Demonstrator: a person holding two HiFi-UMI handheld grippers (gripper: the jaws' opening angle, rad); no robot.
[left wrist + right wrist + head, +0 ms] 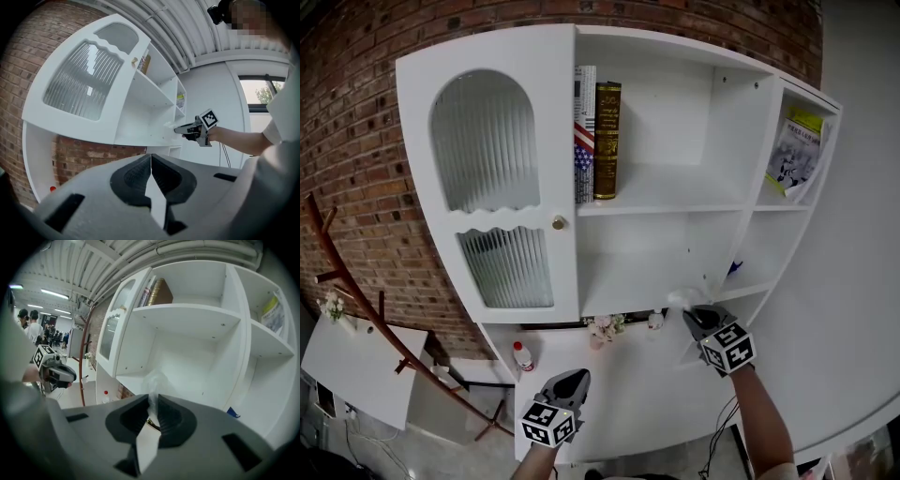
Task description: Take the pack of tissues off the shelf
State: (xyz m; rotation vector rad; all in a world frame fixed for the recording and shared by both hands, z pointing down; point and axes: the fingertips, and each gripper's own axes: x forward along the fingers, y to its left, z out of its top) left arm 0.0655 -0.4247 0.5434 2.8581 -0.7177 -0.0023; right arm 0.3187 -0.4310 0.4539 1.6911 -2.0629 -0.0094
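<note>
The pack of tissues (679, 298) is a pale, crinkly clear-wrapped bundle at the front edge of the white cabinet's lower shelf (628, 281). My right gripper (692, 315) is shut on its near end. In the right gripper view the wrapper (154, 379) rises from between the pinched jaws of that gripper (152, 406). My left gripper (573, 380) hangs lower, in front of the counter, shut with nothing in it (150, 171). From the left gripper view the right gripper (182, 131) reaches the shelf edge with the pack (169, 125) at its tip.
Two books (598, 141) stand on the upper shelf beside the closed ribbed-glass door (492, 178). A booklet (794, 155) leans in the right compartment, with a blue item (734, 267) below it. A red-capped bottle (523, 356) and small flowers (605, 326) sit on the counter.
</note>
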